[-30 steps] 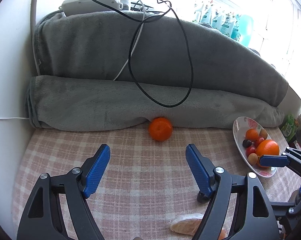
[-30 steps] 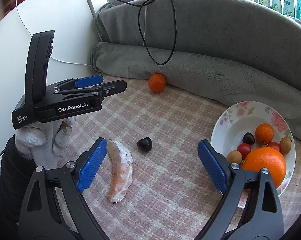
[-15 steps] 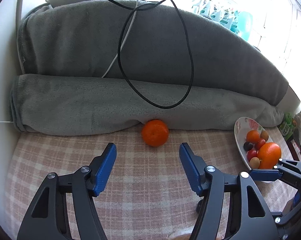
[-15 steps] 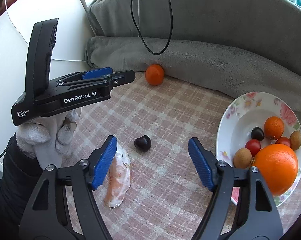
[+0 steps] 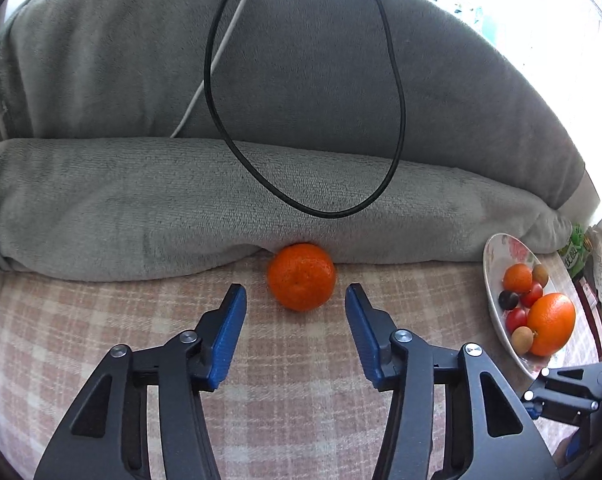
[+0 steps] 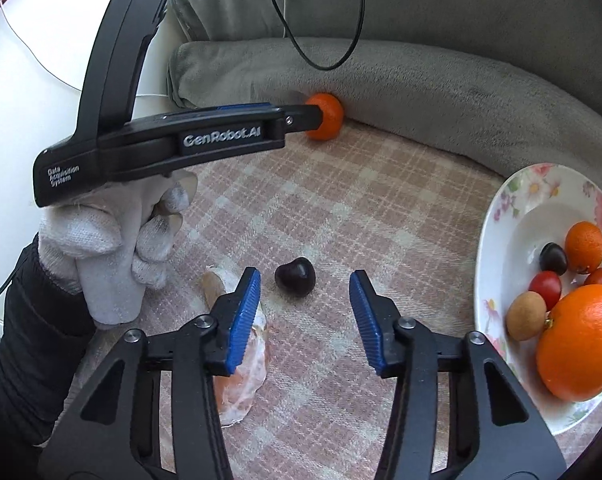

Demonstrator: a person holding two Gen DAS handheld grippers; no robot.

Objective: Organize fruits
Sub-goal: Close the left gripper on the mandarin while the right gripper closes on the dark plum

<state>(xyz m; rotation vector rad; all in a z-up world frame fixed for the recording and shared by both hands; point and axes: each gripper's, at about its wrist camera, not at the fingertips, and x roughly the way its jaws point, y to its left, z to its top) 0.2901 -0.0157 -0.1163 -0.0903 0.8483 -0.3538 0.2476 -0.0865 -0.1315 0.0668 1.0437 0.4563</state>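
Note:
A small orange mandarin (image 5: 301, 276) lies on the checked cloth against the grey blanket roll; it also shows in the right wrist view (image 6: 328, 117). My left gripper (image 5: 295, 300) is open, its blue fingertips just short of the mandarin on either side. My right gripper (image 6: 304, 285) is open, with a dark cherry (image 6: 295, 276) just beyond its fingertips. A floral plate (image 6: 501, 240) at the right holds a big orange (image 6: 581, 340), a small mandarin, cherry tomatoes and other small fruits.
A peeled fruit segment in white wrap (image 6: 243, 380) lies under my right gripper's left finger. A rolled grey blanket (image 5: 141, 208) bounds the back, with a black cable loop (image 5: 321, 212) hanging over it. A white wall stands at the left.
My left gripper has moved forward to the mandarin, which now sits close between the fingertips. My right gripper has moved forward and down toward the dark cherry.

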